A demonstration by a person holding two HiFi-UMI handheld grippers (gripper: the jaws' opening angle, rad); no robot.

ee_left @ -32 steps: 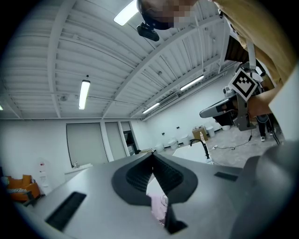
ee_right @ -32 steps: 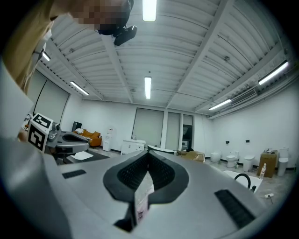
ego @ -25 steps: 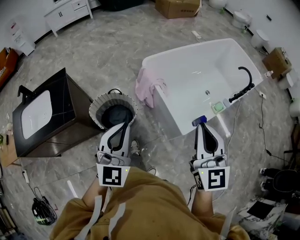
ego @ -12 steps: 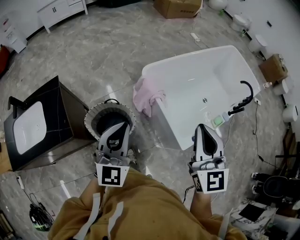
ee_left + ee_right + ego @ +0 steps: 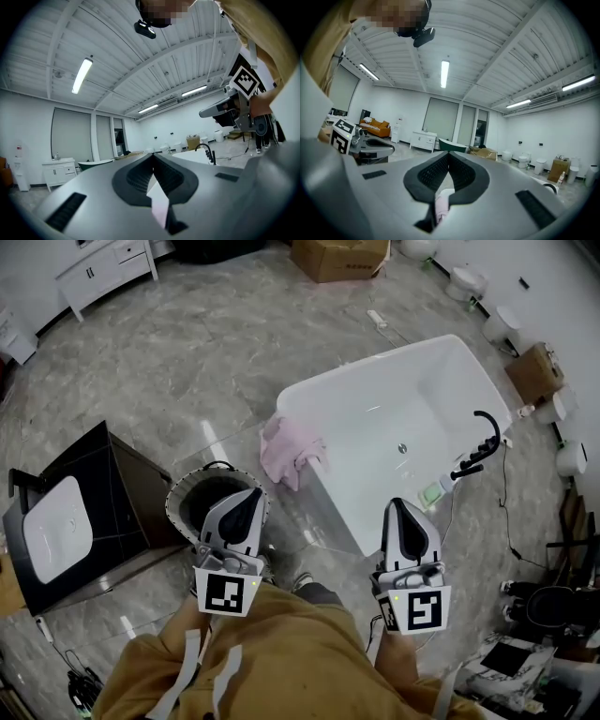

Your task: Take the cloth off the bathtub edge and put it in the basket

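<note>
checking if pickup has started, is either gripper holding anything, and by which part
Nothing is held. The left gripper and right gripper have jaws together and empty; the pink cloth lies draped on the bathtub edge.

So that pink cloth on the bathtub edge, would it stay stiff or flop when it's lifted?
Probably floppy: the pink cloth sags in soft folds over the bathtub edge. It looks thin and light, so it would likely dangle when lifted. Draped as it is, it may drag along the edge rather than slide off cleanly.

Glossy white bathtub (image 5: pixel 403 395), soft pink cloth (image 5: pixel 291 448), polished stone-look floor (image 5: pixel 206 343)
</note>
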